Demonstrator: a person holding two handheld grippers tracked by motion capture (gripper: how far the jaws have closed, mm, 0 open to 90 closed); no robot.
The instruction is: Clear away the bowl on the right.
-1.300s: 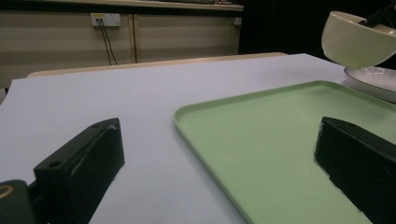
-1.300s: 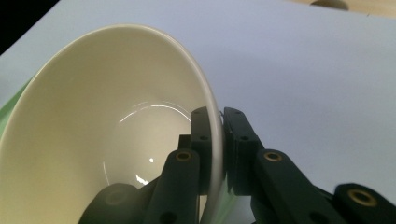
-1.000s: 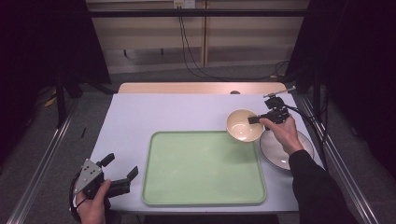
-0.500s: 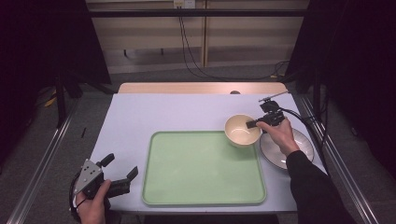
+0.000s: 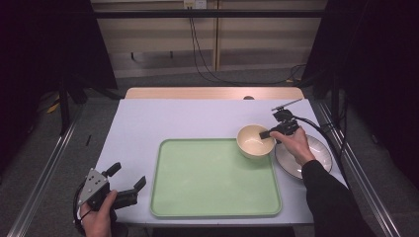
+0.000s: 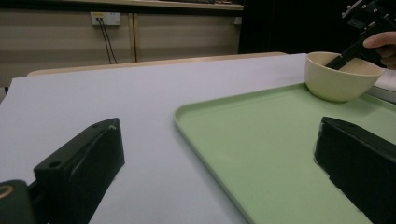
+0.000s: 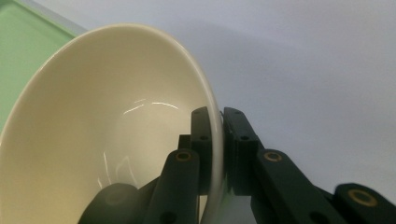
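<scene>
R gripper [image 7: 219, 140] is pinching the rim of a cream bowl [image 5: 255, 141], one jaw inside and one outside, a detail the right gripper view is giving and the high view isn't. The bowl, glossy and plain, is sitting at the green tray's [image 5: 212, 177] 2 o'clock corner, mouth up, w/ a white plate [image 5: 316, 153] at its 3 o'clock. L gripper [image 5: 126, 185], jaws apart and holding nothing, is hovering at the tray's 8 o'clock.
</scene>
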